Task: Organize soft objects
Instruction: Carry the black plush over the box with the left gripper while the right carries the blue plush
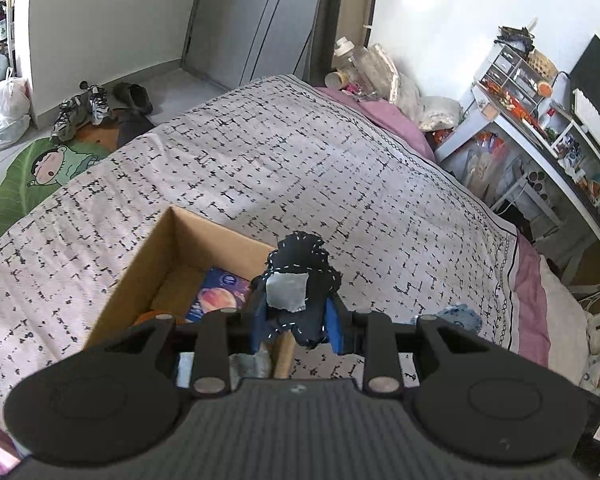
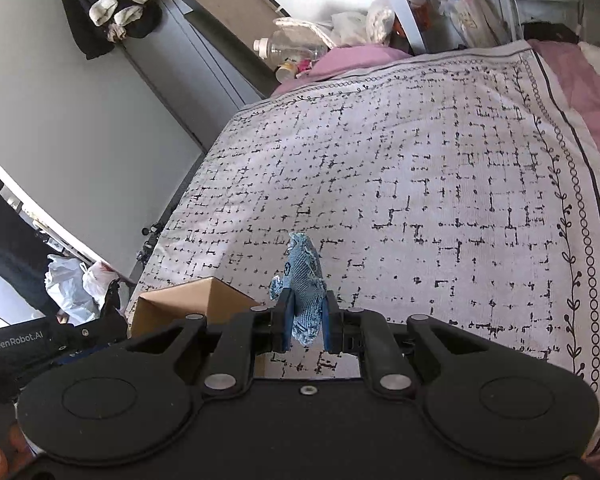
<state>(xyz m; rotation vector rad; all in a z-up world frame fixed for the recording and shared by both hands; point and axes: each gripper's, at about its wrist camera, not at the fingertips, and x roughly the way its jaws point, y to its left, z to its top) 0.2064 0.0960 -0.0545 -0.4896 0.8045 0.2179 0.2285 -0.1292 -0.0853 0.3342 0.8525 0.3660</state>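
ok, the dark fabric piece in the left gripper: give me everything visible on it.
The dark navy fabric piece is soft and crumpled, with white dashed stitching along its edges and a grey square patch sewn on its front. It stands bunched upright, pinched between the blue pads of the left gripper, a ragged end hanging below. It sits above the near corner of the open cardboard box on the bed, touching only the pads.

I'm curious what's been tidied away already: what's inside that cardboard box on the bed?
Inside the cardboard box lies a blue packet with a pink picture, beside something orange. The gripper and its dark cloth hide the rest.
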